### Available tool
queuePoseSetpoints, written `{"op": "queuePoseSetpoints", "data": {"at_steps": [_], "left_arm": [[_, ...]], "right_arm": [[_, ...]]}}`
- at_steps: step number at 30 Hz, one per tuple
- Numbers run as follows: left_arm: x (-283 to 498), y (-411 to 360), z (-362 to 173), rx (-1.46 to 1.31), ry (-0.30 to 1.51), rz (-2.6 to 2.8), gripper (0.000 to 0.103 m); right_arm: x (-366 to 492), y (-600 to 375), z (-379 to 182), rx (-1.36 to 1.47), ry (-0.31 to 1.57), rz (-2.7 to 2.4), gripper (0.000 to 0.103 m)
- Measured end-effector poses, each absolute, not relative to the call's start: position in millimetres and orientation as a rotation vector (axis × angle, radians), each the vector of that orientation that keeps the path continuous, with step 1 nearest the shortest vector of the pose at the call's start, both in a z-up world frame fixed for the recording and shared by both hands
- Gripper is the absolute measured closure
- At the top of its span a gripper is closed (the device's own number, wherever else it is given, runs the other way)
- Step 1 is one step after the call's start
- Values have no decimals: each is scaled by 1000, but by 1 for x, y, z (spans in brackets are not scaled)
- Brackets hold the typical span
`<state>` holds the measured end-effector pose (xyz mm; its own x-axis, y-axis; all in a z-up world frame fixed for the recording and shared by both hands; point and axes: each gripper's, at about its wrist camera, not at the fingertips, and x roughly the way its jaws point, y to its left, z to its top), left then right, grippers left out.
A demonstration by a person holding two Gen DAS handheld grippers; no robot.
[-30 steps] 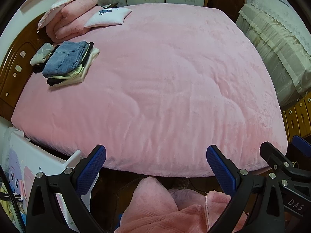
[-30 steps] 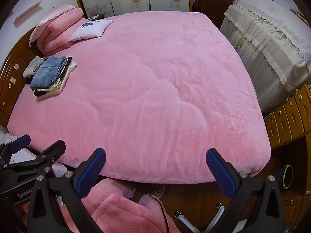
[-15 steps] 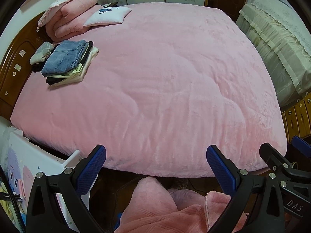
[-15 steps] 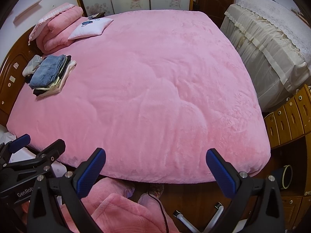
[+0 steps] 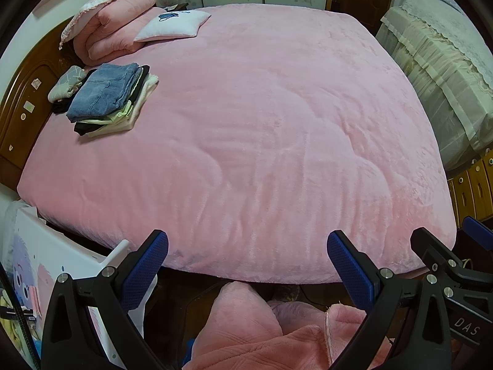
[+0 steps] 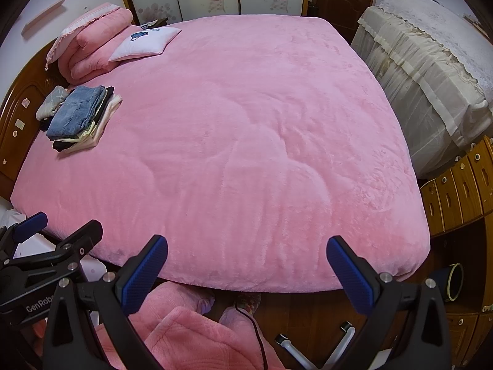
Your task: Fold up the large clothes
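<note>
Both of our grippers hang above the near edge of the bed [image 5: 246,129], the left gripper [image 5: 246,262] and the right gripper [image 6: 246,262] each with its blue pads spread wide and nothing between them. What we judge to be the garment to fold is the pink fleece garment [image 5: 262,339], bunched below the bed's near edge, close under the fingers and not yet on the bedspread; how it is oriented we cannot tell. A stack of folded clothes [image 5: 107,98] sits by the far-left corner near the headboard, beside a folded pink quilt [image 5: 117,30] and a white pillow [image 5: 172,24], so most of the spread is open for laying a large piece flat. To do this step well, we would lower both grippers onto the fleece well apart from each other, find two matching points such as shoulders or hem corners rather than one thick bunch, and close fully, since plush fabric is bulky and can slip. Then we would lift high enough that it hangs free before spreading it across the middle, clear of the stack. A dark cable [image 6: 255,323] lies near the heap, so we should avoid snagging it.
</note>
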<state>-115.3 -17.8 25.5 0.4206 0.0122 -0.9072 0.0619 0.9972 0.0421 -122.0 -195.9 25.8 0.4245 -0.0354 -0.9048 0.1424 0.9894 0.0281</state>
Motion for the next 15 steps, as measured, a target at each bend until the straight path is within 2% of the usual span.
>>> {"op": "queuePoseSetpoints", "data": {"at_steps": [15], "left_arm": [[-105, -2, 24, 56, 1144, -38, 1]], "right_arm": [[-121, -194, 22, 99, 1134, -111, 0]]}}
